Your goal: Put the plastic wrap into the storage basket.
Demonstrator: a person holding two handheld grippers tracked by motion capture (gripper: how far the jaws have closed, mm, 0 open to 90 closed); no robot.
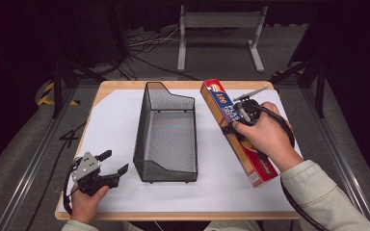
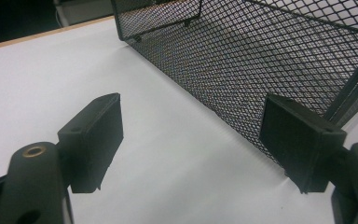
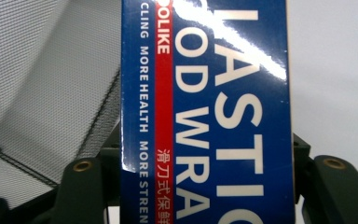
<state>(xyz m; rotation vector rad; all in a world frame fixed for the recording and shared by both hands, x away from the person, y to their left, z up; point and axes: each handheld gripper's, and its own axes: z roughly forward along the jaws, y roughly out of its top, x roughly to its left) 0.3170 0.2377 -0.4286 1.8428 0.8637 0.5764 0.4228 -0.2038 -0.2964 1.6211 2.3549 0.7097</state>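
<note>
High view: a long box of plastic food wrap lies slantwise on the white sheet covering the table, running from the far edge toward the near right corner. Its top is blue with a large "100" in yellow near the far end; the sides and ends are red and orange. The right hand holds the right gripper down across the box near its middle. A black wire-mesh basket stands at the table's middle, just left of the box, its far wall taller than the near one. Near the front left corner the left hand holds the left gripper, which carries a grey 3-cornered plate; its jaws are spread apart with nothing between them.

Left gripper view: the 2 black jaws stand wide apart over bare white sheet, with the basket's mesh wall just beyond the right one.

Right gripper view: the box sits between the jaws, which look pressed to its 2 long sides, though the contact itself is hard to see. The blue face reads "PLASTIC FOOD WRAP" in partly cropped white capitals, with smaller lines "CLING MORE HEALTH MORE STREN…", a red stripe ending "…OLIKE", and red Chinese characters. Basket mesh shows at the left.
</note>
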